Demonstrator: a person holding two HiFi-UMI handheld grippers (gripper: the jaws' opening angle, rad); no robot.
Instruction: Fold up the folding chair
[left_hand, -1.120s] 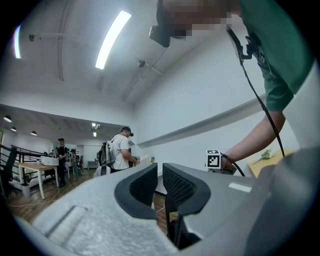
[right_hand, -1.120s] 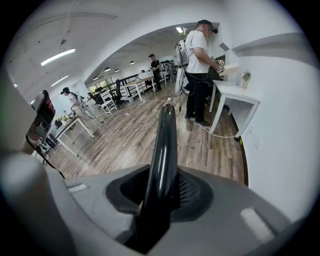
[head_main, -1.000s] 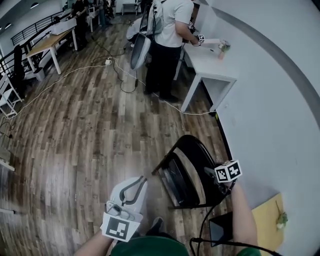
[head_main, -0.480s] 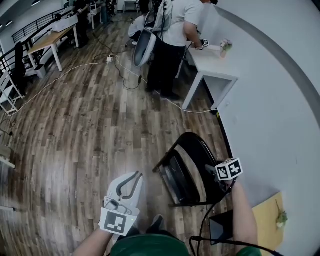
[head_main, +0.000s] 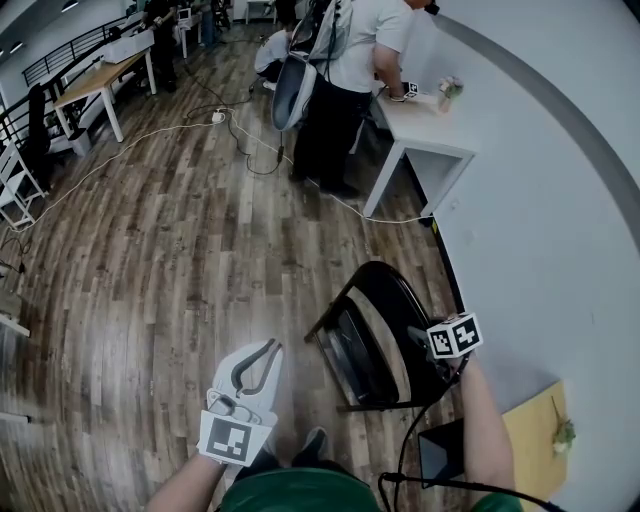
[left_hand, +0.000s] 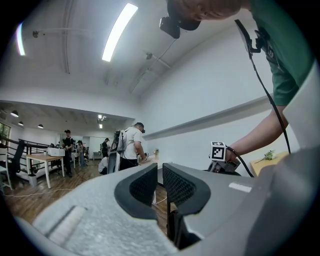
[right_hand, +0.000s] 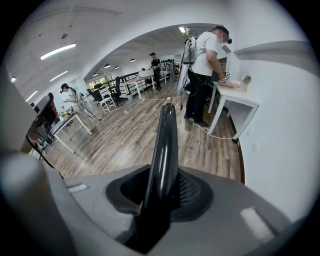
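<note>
A black folding chair (head_main: 372, 340) stands half-open on the wood floor beside the white wall. My right gripper (head_main: 440, 355), marker cube on top, points down at the chair's curved backrest. In the right gripper view the backrest's glossy black edge (right_hand: 164, 145) runs up between the pads, and my right gripper (right_hand: 162, 192) is shut on it. My left gripper (head_main: 271, 347) hovers over the floor left of the chair, away from it. In the left gripper view my left gripper (left_hand: 159, 186) has its pads together with nothing between them.
The white wall (head_main: 560, 250) runs close along the chair's right side. A person (head_main: 350, 80) stands at a white desk (head_main: 430, 135) farther along the wall, with a cable (head_main: 250, 150) across the floor. A dark flat device (head_main: 440, 455) and a yellow surface (head_main: 535, 440) lie near my right arm.
The left gripper has drifted slightly left and rolled a little. The right gripper keeps its hold on the chair's backrest, and the chair has not moved.
</note>
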